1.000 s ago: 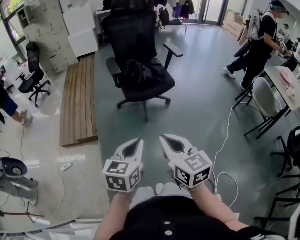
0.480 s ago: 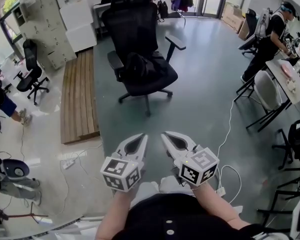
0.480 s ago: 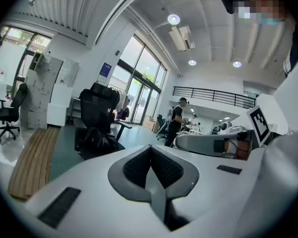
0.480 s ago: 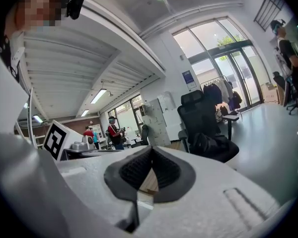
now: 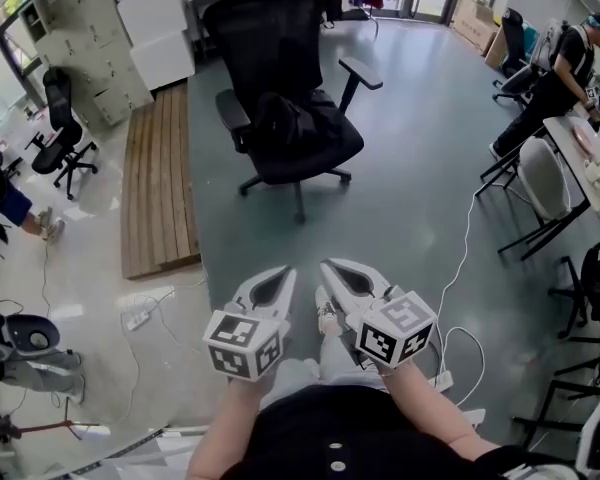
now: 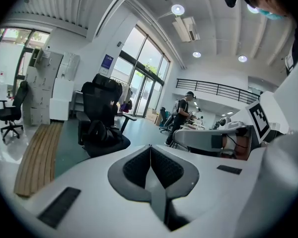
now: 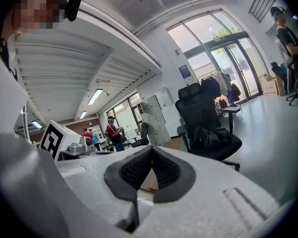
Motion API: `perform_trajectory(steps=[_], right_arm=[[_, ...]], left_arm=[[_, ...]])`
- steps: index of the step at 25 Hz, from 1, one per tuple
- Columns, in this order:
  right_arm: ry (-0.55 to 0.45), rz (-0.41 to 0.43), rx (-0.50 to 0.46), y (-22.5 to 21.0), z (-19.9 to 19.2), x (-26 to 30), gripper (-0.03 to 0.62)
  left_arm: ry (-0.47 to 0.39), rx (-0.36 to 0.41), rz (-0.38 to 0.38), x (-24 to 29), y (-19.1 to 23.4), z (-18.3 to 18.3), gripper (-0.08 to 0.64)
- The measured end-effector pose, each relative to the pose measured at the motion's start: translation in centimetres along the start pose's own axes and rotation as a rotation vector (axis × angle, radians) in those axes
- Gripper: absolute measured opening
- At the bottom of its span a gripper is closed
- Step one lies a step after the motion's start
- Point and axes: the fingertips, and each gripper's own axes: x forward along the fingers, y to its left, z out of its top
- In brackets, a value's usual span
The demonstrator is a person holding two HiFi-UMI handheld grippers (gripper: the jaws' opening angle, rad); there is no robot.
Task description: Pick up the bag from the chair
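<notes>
A black bag [image 5: 283, 123] lies on the seat of a black office chair [image 5: 325, 148] standing on the grey floor ahead of me. The bag [image 6: 97, 131] shows on the seat in the left gripper view, and the bag [image 7: 207, 135] sits low against the chair back in the right gripper view. My left gripper [image 5: 285, 273] and right gripper [image 5: 327, 265] are held side by side close to my body, well short of the chair. Both have their jaws shut with nothing between them.
A wooden pallet [image 5: 158, 183] lies on the floor left of the chair. White lockers [image 5: 75, 43] stand at the back left. A white cable [image 5: 467, 258] runs across the floor at right, beside folding chairs [image 5: 540, 183] and a table. A person [image 5: 565, 73] stands at far right.
I have stepped toward the chair, which now appears slightly larger and nearer. Both grippers stay shut and held low in front of me.
</notes>
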Motion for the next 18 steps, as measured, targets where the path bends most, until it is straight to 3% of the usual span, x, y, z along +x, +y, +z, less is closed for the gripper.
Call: perform_trajectory(steps=[6,18], right_arm=[[-0.007,0.041,0.026,-4.7,2.9,4.2,-0.002],[0.039,0.090,0.005,-17.1,9.7,13.0,-0.002]], left_arm=[[0.016,-0.022,0.005,5.2,3.0,2.2,0.018],[-0.028,-0.029,0.075,17.5,9.4,11.4,0.018]])
